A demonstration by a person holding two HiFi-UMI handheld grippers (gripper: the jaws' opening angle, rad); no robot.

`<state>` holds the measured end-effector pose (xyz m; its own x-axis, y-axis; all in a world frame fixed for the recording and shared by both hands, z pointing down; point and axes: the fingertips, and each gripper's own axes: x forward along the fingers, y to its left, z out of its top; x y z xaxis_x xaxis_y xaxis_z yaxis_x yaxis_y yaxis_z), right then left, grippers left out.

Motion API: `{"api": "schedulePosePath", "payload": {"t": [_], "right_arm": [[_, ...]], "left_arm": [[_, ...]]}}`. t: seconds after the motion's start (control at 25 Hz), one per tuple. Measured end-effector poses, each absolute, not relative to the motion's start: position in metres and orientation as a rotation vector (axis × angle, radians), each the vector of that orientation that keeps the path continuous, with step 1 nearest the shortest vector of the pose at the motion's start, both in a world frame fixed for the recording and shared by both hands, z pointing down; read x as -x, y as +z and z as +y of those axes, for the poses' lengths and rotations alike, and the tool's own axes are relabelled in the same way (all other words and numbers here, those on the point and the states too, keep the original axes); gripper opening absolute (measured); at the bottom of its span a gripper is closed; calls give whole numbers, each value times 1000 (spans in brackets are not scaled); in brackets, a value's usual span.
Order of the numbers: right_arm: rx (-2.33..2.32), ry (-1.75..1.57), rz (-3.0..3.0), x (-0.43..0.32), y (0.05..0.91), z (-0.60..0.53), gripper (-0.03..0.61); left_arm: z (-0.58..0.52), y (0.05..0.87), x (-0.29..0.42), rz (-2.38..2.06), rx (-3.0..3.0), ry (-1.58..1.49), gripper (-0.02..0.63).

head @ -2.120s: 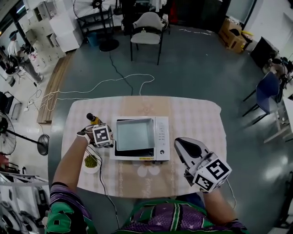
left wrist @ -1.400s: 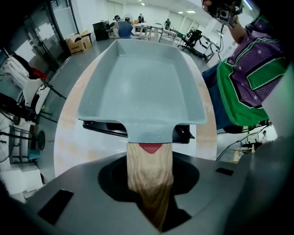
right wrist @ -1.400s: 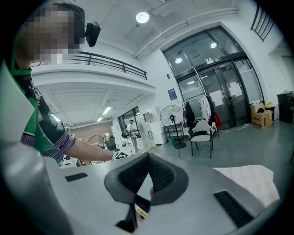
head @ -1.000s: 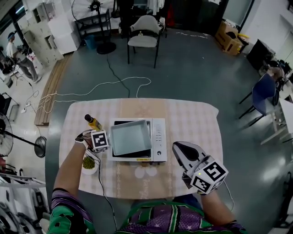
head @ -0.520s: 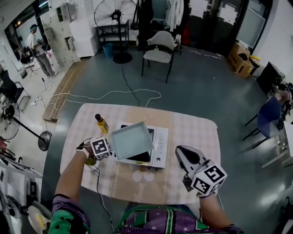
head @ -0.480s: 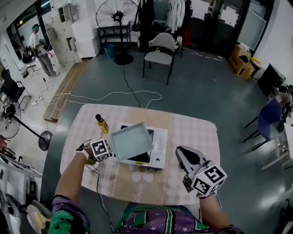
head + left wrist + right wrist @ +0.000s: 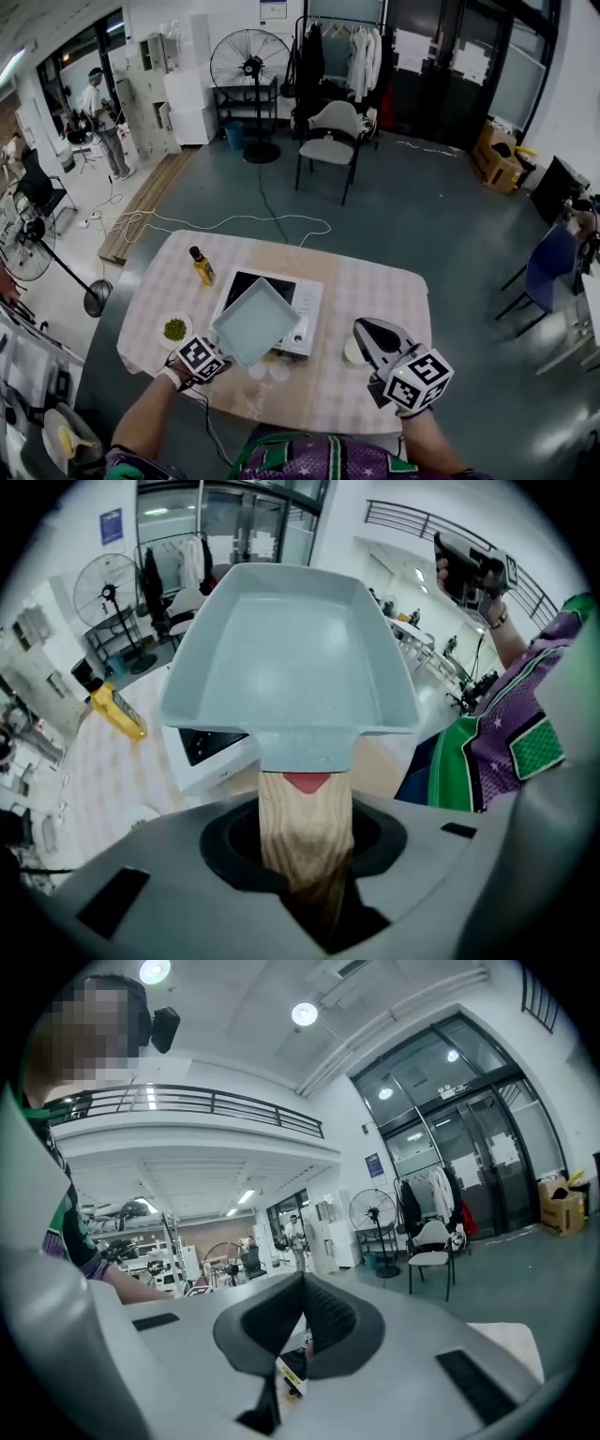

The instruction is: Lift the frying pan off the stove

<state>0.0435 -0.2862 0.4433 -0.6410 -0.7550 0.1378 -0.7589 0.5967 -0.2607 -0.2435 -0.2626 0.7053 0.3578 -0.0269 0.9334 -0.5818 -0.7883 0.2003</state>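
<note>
The pan [image 7: 253,322] is off the stove [image 7: 304,306]. It hangs in the air over the stove's 7 o'clock corner, and in the left gripper view a gap shows between its underside and the white casing. The lift itself looks done. What remains, by my reading, is to carry it clear and steady.

To do that well, the clamp should stay firm, because the whole pan [image 7: 286,658] sticks out beyond the jaws and will lever down on them. The pan sits tilted in the head view, so rolling the wrist until the base is level would help. Its path should avoid the bottle [image 7: 201,267] at its 11 o'clock and the bowl [image 7: 175,329] of greens at its 9 o'clock.

The pan is square and pale grey-green with fine speckles. It has shallow flared walls, nothing inside, and a light wooden handle [image 7: 302,832] with a red mark where it joins the body.

The left gripper [image 7: 210,354], at the pan's 8 o'clock, has its jaws partly closed and clamped on that handle. The right gripper [image 7: 373,330] is well apart at 3 o'clock, above the table [image 7: 384,281], with its jaws together on nothing.
</note>
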Motion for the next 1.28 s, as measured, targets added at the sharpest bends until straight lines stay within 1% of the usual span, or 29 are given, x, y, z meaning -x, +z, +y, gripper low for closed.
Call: {"api": "schedulePosePath", "payload": {"t": [0.16,0.28,0.44,0.6,1.04,1.28], "right_arm": [[-1329,442,-2798,-65,440,-272,8],[-1347,419,-2785,-83,437,-265,8],[-1422,414,-2744,-107,436,-263,8],[-1483,417,-2709,-128,432,-265,8],[-1639,436,-2605,-165,435,-273,8],[-1712,361,-2620,-166,415,-267,8]], "left_arm": [[-240,696,216,-720,-2116,1284,149],[-231,679,189,-837,-2115,1100,149],[-229,638,157,-957,-2156,887,149],[-236,589,131,-1063,-2207,735,149],[-265,513,108,-1374,-2289,628,149],[-266,480,107,-1477,-2333,519,149]]}}
